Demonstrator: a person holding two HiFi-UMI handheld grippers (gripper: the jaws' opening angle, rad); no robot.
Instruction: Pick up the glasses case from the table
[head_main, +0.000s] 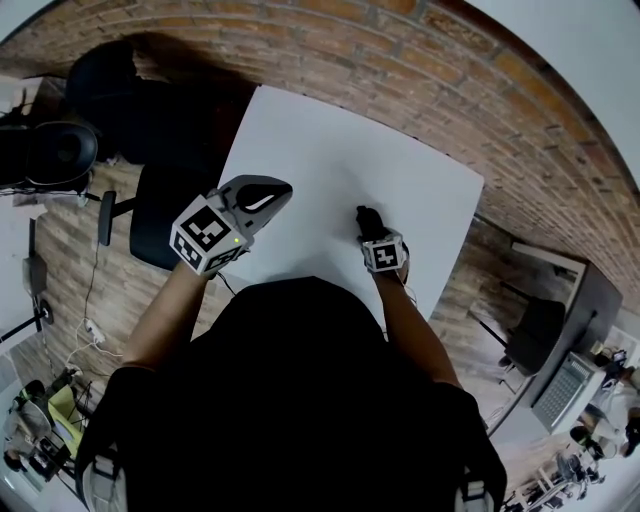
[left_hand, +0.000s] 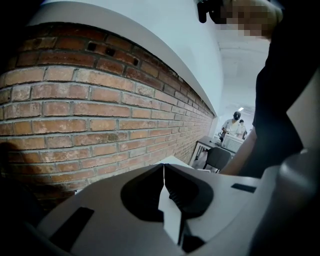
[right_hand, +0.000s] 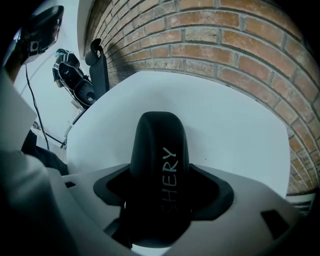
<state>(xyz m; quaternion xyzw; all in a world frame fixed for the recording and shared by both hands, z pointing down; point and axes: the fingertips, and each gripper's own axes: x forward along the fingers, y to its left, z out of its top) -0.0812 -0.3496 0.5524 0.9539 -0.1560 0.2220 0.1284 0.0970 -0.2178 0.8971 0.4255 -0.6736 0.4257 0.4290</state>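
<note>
The one black, rounded, hard glasses case (right_hand: 159, 145) with pale lettering is sitting between the two jaws of the right gripper (right_hand: 161, 197), which are pinching its sides, over the single white square table (right_hand: 235, 125). The left gripper (left_hand: 164, 172), jaws pressed together and empty, is hanging near the table's left edge. A red brick wall (right_hand: 240, 45) is running behind the table.

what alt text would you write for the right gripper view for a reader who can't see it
A black glasses case with pale lettering sits end-on in the right claw, whose jaws close on its sides, above a white table. Red brickwork shows beyond the table's far edge.
</note>
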